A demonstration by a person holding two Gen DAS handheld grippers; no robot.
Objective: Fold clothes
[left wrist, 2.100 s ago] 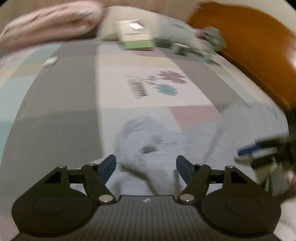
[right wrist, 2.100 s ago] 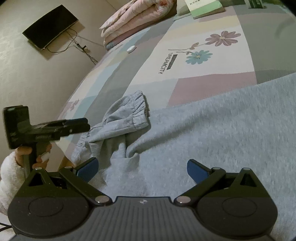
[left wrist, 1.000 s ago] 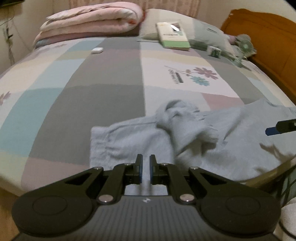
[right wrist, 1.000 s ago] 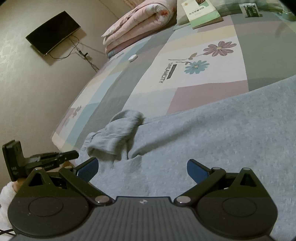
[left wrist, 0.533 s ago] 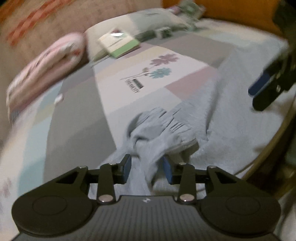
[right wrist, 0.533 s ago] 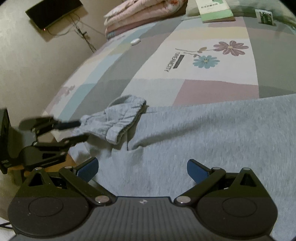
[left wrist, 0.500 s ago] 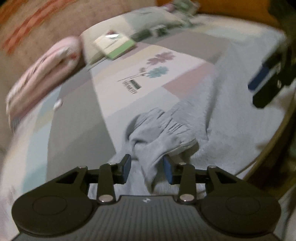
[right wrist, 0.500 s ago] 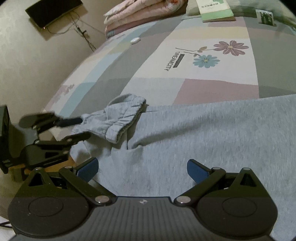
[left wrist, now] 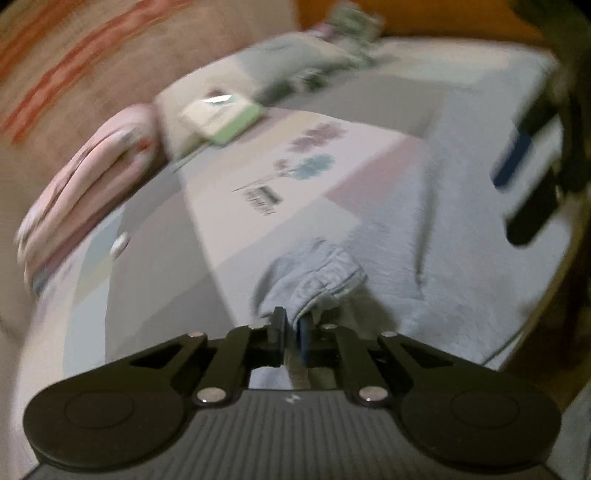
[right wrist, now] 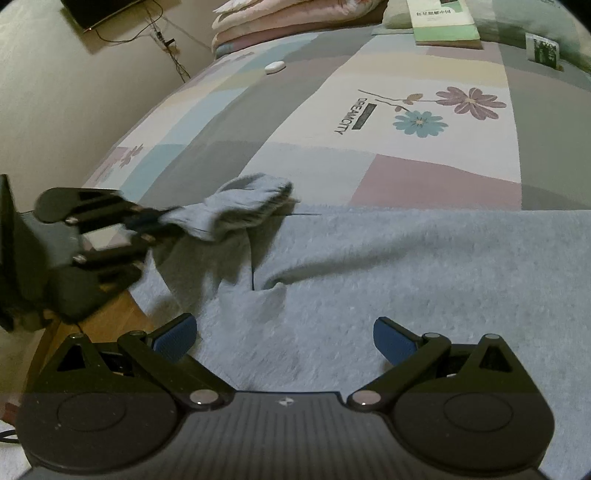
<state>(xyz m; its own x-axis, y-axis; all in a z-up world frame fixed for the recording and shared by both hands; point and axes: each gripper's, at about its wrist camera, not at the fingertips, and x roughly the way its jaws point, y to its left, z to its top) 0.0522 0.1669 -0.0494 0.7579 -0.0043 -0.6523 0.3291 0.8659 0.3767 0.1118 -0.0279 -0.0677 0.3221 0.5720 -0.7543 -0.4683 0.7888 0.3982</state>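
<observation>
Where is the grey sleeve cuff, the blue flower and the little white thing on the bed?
sleeve cuff (right wrist: 255, 199), right wrist view, on its ribbed end.
blue flower (right wrist: 419, 122), right wrist view, its middle.
little white thing (right wrist: 275, 67), right wrist view, its top.

The bedsheet bears the printed word "DREAMCITY", set in dark capitals beside a dark bar and running alongside the stems of the purple and blue flowers. The green-and-white booklet at the head of the bed carries a line of Chinese characters, too small to read. A small green packet near it shows print that cannot be made out. In the left wrist view the sheet's lettering is blurred.
</observation>
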